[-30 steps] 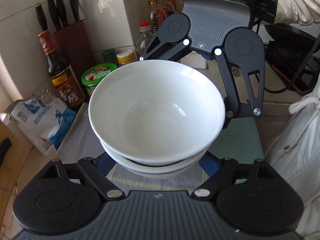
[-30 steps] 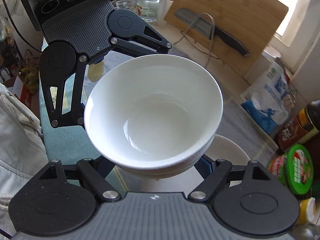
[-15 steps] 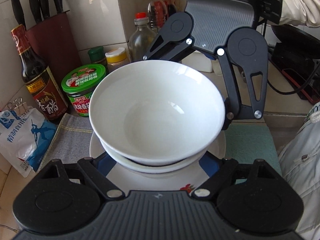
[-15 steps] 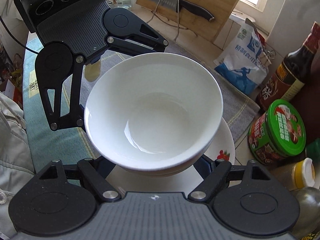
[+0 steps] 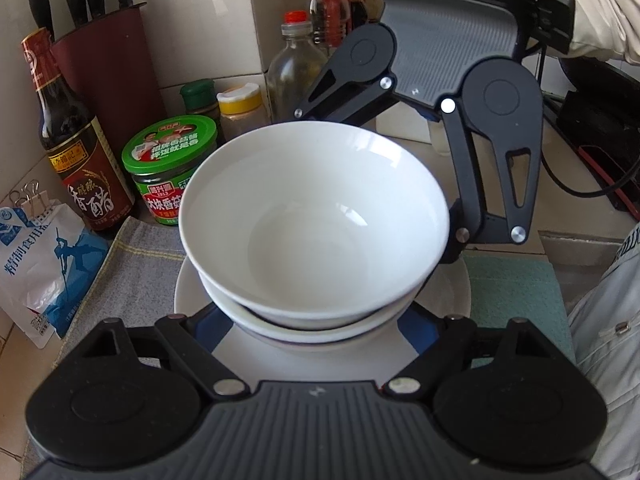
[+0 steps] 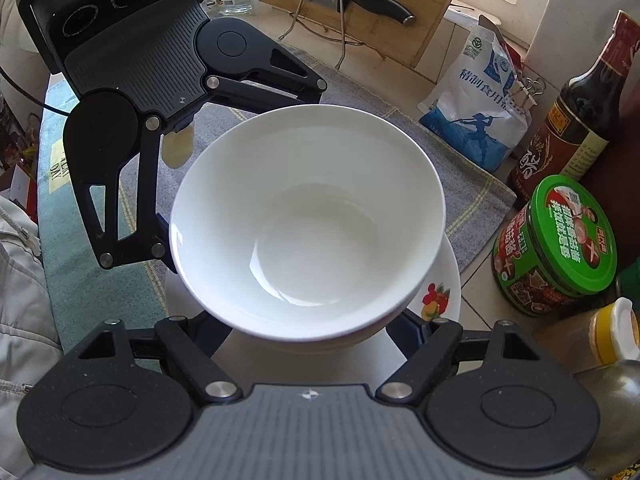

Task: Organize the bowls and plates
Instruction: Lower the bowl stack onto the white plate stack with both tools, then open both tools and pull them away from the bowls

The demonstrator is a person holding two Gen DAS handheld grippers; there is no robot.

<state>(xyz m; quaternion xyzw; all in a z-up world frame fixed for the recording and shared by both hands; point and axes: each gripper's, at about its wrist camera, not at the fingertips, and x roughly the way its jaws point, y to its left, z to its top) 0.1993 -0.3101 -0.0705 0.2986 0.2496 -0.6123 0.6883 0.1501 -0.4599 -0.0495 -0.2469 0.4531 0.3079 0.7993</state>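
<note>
two stacked bowls [image 5: 314, 216] overhang a plate [image 6: 448, 280], jars [image 6: 554, 244] near.

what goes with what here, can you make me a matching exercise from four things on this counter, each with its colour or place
Things:
1. stacked bowls
2. plate
3. jar lid
4. knife block

Descriptions:
A. green, with a printed label
B. dark red, at the tiled wall, holding black-handled knives
C. plain white, held between both grippers
D. white with a fruit print on its rim, under the bowls

Pairs: 1-C, 2-D, 3-A, 4-B
</note>
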